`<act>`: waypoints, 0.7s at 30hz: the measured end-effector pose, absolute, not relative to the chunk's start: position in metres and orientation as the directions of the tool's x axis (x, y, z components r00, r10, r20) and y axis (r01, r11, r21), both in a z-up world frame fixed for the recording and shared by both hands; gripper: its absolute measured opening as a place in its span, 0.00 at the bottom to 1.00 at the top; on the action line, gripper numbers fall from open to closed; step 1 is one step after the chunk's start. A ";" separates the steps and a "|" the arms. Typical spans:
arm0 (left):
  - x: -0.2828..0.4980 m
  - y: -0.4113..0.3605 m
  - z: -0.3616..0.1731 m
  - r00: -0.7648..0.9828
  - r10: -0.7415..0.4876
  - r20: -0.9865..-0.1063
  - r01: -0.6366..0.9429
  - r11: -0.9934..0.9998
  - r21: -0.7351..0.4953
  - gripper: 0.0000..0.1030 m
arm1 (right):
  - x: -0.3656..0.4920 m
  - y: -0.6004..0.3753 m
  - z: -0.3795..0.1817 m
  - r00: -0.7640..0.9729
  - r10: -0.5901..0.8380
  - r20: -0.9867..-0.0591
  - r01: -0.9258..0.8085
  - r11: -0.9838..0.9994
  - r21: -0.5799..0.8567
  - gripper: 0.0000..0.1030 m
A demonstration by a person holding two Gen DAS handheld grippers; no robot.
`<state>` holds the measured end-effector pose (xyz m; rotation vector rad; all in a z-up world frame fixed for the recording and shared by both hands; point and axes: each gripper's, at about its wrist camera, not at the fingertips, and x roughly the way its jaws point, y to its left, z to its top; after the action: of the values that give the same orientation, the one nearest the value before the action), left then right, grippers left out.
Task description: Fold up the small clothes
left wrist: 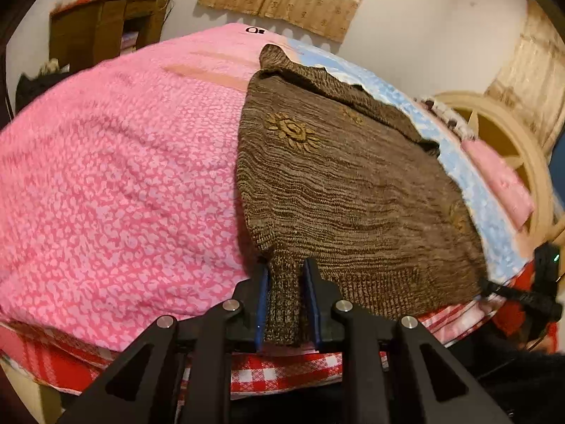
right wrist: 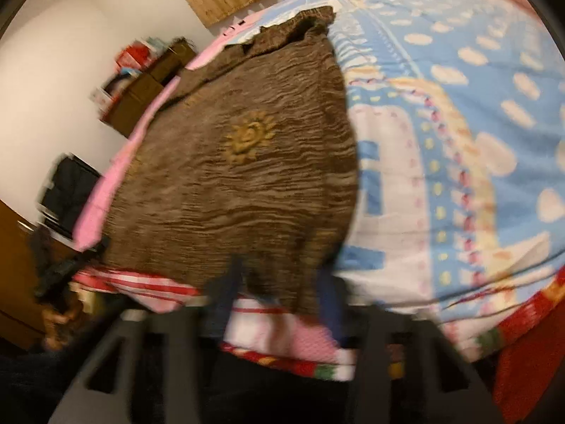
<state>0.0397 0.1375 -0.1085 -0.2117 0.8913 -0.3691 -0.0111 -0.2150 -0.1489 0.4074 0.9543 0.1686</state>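
Observation:
A small brown knitted sweater [left wrist: 339, 183] with a tan sun motif lies spread on the bed; it also shows in the right wrist view [right wrist: 240, 176]. My left gripper [left wrist: 286, 275] is shut on the sweater's near left hem corner at the bed's front edge. My right gripper [right wrist: 279, 282] is at the near right hem corner. Its jaws stand apart with the hem lying between them. That view is blurred, so the grip is unclear. The right gripper also shows at the right edge of the left wrist view [left wrist: 522, 293].
The sweater lies across a pink patterned blanket [left wrist: 116, 183] and a blue blanket with white patches [right wrist: 459, 106]. A red checked sheet [left wrist: 282, 371] hangs at the front edge. A cream headboard [left wrist: 508, 134] stands at the right, a wooden shelf [left wrist: 102, 28] by the far wall.

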 end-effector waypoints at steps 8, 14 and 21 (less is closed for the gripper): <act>0.047 0.141 -0.072 0.573 -0.501 -0.649 0.250 0.861 -0.444 0.07 | -0.015 -0.227 -0.112 0.624 0.422 -0.658 -0.024 0.851 0.524 0.14; 0.077 0.137 -0.030 0.609 -0.571 -0.550 0.276 0.803 -0.527 0.07 | 0.003 -0.240 -0.073 0.689 0.510 -0.515 -0.079 0.760 0.645 0.14; 0.132 0.136 0.001 0.656 -0.552 -0.515 0.245 0.801 -0.546 0.07 | 0.047 -0.247 -0.027 0.745 0.493 -0.449 -0.125 0.764 0.632 0.14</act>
<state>0.1321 0.1357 0.0007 -0.4582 0.7248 -0.4697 0.0469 -0.2466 -0.0272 0.6145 0.6477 0.3630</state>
